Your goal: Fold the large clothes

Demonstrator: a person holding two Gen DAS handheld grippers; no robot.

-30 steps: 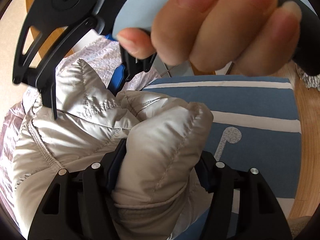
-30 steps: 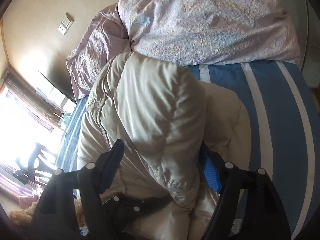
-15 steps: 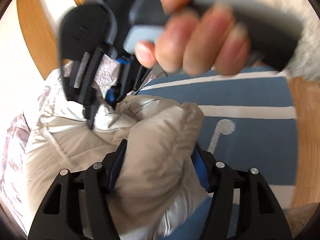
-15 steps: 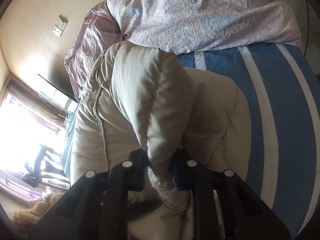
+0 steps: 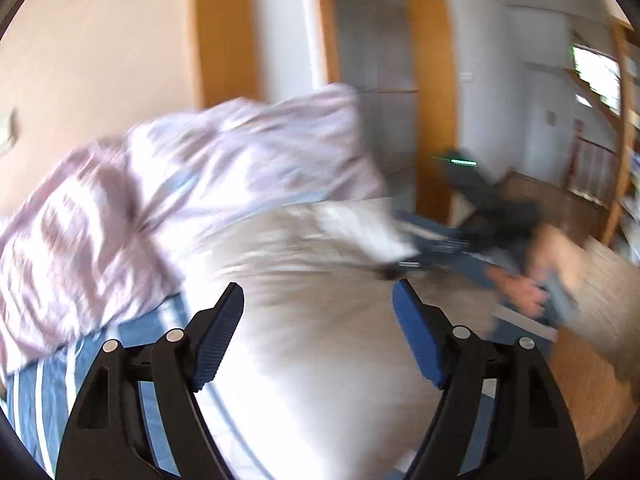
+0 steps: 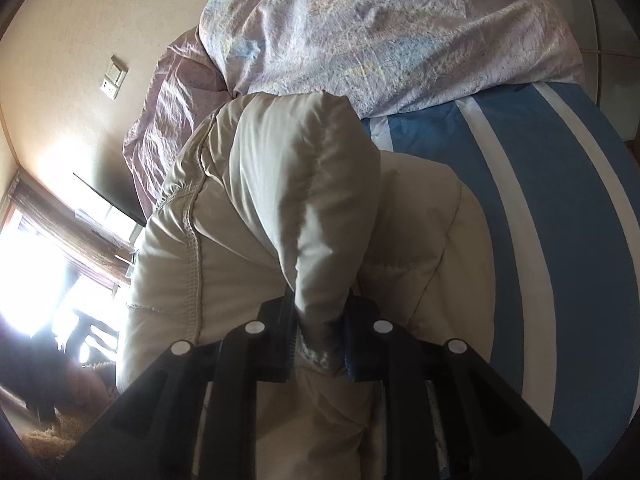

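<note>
Right wrist view: the cream puffer jacket lies bunched on the blue and white striped bedsheet, filling the middle and lower left of the view.
Jacket fold: one padded flap stands up from the heap and narrows down into the right gripper.
Right gripper: its two fingers are pinched tight on the lower edge of that flap, with quilted fabric squeezed between the blue pads.
Jacket seams: a line of stitching runs down the left side of the heap; quilting lines show on the flatter part to the right.
Left wrist view: heavily blurred; the jacket shows as a pale mass in the centre and bottom.
Left gripper: the left gripper has its fingers spread wide, the blue pads well apart on either side of the pale fabric; whether they touch it cannot be told through the blur.
Right hand: the person's right hand appears at the right of the left wrist view, wrapped on a dark gripper handle.
Bedding: a rumpled pink and lilac patterned duvet lies on the sheet just behind the jacket, touching its far edge.
Wall: a beige wall with a switch plate stands behind the bed.
Window: bright light comes in at the lower left of the right wrist view.
Doorway: a wooden door frame stands behind the duvet in the left wrist view.
</note>
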